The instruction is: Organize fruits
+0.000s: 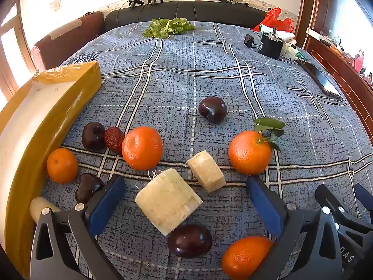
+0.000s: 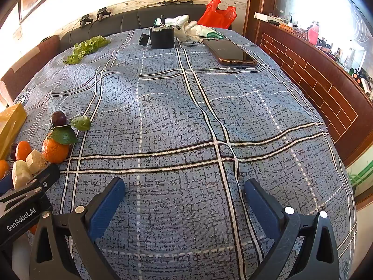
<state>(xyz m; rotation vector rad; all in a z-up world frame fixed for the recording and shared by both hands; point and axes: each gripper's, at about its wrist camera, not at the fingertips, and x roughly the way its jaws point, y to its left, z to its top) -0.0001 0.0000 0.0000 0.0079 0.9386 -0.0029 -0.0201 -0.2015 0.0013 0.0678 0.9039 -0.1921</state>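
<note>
Blue plaid cloth (image 1: 186,74) covers the work surface, and we take the yellow box (image 1: 35,121) at its left edge as our landmark; we judge it the likely container, since the fruit lies clustered beside it. Nearest the yellow box sit a small orange (image 1: 62,165), a dark plum (image 1: 93,135) and a red date (image 1: 114,137). Right of these lie a larger orange (image 1: 142,148), two pale cut chunks (image 1: 167,200), another plum (image 1: 212,109) farther back, and a leafy orange (image 1: 250,151) farthest from the yellow box. Our left gripper (image 1: 186,184) hangs tilted over the chunks, jaws fully spread, gripping nothing. Our right gripper (image 2: 184,186) waits over bare cloth well away from the yellow box, equally spread and empty. No fruit is sorted yet.
</note>
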